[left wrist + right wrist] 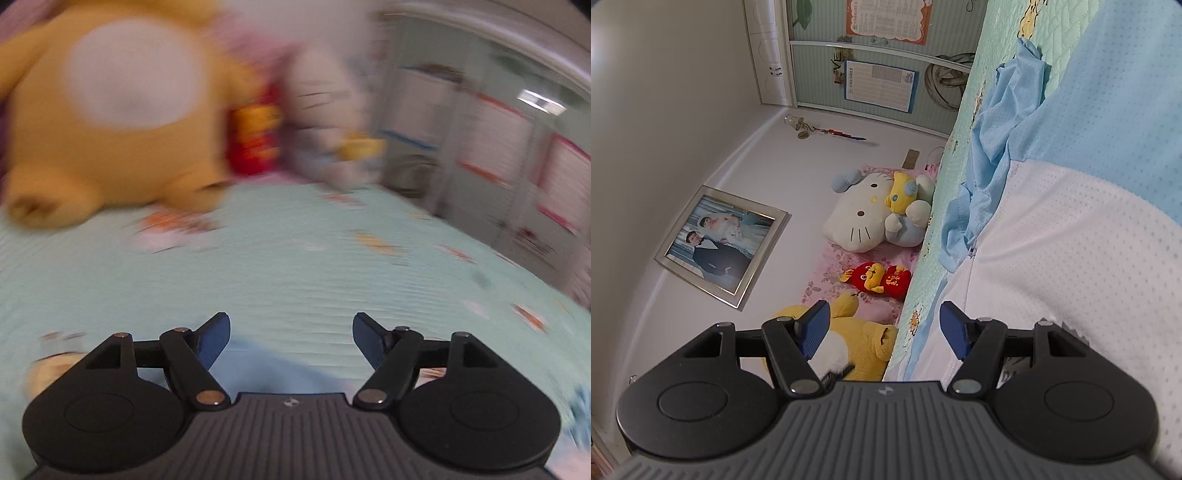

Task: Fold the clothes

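The garment is a mesh jacket, light blue (pixel 1108 92) with a white panel (pixel 1071 258). It lies on the mint quilted bedspread (pixel 964 110), and a crumpled blue sleeve (pixel 997 147) is bunched beside it. My right gripper (pixel 882 325) is open at the bed's edge with nothing between its blue pads; the white panel's edge runs just behind its right finger. My left gripper (pixel 291 332) is open over the bedspread (pixel 295 258), its pads empty. A strip of light blue cloth (pixel 280 373) shows below them. The left wrist view is blurred.
Plush toys line the head of the bed: a big yellow bear (pixel 103 110), a red toy (pixel 255 136) and a white cat (pixel 321 103). A wardrobe with posters (pixel 480 147) stands past the bed. A framed photo (pixel 720 245) hangs on the wall.
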Demonstrator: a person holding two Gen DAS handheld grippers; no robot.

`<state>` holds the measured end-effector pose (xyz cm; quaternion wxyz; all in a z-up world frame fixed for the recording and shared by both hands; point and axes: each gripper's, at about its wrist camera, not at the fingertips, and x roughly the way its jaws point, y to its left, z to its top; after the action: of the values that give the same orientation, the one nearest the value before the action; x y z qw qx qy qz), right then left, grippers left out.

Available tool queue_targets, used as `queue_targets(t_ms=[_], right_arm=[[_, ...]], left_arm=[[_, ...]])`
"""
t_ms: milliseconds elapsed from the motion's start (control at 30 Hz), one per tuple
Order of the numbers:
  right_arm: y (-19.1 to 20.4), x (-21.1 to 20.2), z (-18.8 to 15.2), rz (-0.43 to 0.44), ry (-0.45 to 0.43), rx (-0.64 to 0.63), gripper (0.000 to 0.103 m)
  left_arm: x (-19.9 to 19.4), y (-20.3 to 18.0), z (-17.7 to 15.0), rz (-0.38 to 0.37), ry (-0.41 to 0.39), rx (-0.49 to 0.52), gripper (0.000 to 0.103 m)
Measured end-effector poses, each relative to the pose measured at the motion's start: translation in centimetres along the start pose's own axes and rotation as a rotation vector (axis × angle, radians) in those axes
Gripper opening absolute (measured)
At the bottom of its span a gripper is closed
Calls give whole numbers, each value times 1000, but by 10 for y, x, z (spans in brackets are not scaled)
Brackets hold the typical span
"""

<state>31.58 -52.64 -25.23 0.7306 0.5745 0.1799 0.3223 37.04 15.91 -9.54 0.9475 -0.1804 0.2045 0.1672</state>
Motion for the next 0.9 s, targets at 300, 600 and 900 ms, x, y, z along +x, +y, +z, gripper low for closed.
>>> queue_targets(t_ms=[300,600,900], right_arm=[[-1,0,-1,4,-6,7,66],[-1,1,-1,4,-7,4,66],[1,1,1,-2,-4,-3,66]], left_arm=[[50,49,0,47,142,-31,76],[69,25,-5,-5,219,98,10],[70,46,2,189,185,155,15]])
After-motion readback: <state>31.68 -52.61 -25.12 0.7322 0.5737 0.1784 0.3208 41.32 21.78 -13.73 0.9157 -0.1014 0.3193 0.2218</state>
